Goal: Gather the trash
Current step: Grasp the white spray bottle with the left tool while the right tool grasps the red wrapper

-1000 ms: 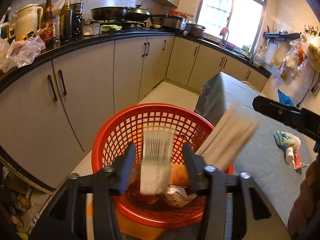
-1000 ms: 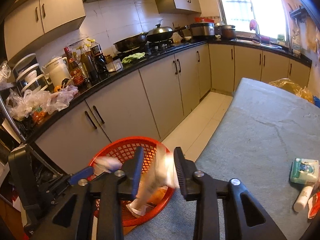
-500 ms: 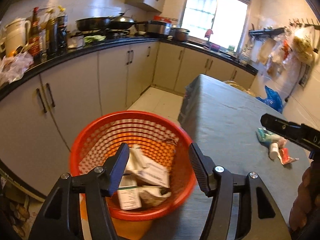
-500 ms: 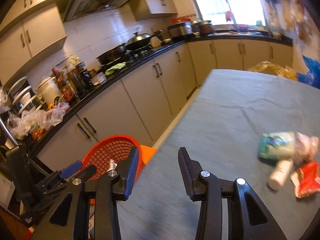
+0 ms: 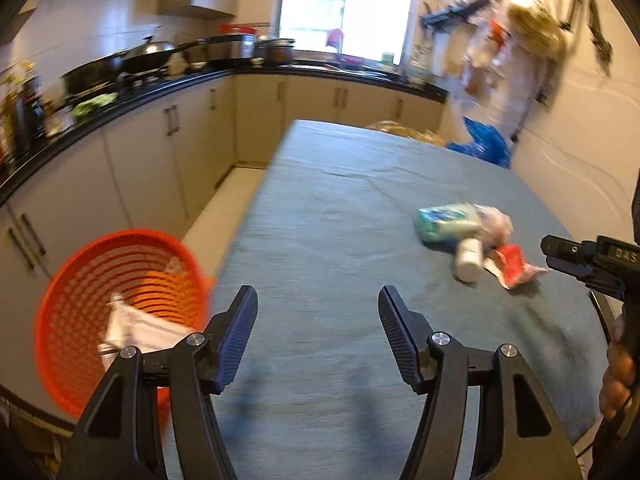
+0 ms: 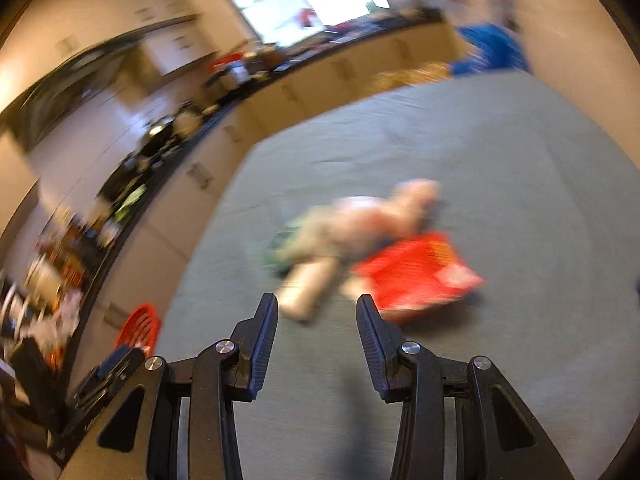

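Left gripper [image 5: 318,334]: jaws spread wide, nothing between them, pointing forward and slightly down. Right gripper [image 6: 317,334]: jaws parted, empty, likewise angled forward and down. Right hand [image 5: 618,376]: bare fingers wrapped around that gripper's handle, near right edge.

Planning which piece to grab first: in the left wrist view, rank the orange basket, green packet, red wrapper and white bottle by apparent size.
1. Orange basket, though nearest the camera.
2. Green packet.
3. Red wrapper.
4. White bottle, close to the wrapper; unsure.
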Demonstrator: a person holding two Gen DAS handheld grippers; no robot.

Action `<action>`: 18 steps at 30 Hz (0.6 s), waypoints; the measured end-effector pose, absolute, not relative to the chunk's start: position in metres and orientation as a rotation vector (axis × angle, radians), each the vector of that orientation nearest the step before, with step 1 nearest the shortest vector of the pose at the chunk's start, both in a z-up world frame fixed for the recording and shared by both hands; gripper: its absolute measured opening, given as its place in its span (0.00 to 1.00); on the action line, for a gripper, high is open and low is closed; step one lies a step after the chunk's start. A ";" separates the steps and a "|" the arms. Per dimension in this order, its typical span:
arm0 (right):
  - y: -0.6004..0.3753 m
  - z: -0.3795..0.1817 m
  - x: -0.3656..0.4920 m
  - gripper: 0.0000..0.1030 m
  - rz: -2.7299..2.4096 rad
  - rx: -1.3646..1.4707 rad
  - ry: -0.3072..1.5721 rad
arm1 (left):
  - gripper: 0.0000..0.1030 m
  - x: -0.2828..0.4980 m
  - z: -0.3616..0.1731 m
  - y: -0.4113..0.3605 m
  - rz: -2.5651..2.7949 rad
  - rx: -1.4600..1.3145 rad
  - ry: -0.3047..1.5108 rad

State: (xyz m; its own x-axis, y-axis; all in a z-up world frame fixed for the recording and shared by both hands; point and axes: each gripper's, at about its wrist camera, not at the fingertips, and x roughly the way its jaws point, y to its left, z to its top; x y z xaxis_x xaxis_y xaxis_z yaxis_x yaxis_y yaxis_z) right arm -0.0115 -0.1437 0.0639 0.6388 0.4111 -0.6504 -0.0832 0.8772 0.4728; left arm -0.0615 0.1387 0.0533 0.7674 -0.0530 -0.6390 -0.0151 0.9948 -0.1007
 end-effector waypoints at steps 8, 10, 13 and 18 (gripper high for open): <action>-0.194 0.042 0.013 0.51 0.206 0.571 0.910 | 0.61 -0.050 0.048 0.084 -0.115 -0.017 0.728; -0.191 0.036 0.023 0.52 0.192 0.562 0.938 | 0.61 -0.048 0.047 0.076 -0.124 0.001 0.737; -0.187 0.027 0.037 0.52 0.160 0.557 0.978 | 0.62 -0.043 0.047 0.067 -0.132 0.018 0.745; -0.179 0.023 0.045 0.23 0.147 0.486 0.986 | 0.66 -0.029 0.047 0.058 -0.159 0.030 0.763</action>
State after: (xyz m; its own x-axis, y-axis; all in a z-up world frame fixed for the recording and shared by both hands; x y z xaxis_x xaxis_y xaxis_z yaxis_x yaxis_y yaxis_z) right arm 0.0449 -0.1794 0.0231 0.5522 0.3345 -0.7637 0.0974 0.8838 0.4575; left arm -0.0288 0.0577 0.0474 0.7114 -0.1324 -0.6902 0.1543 0.9876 -0.0304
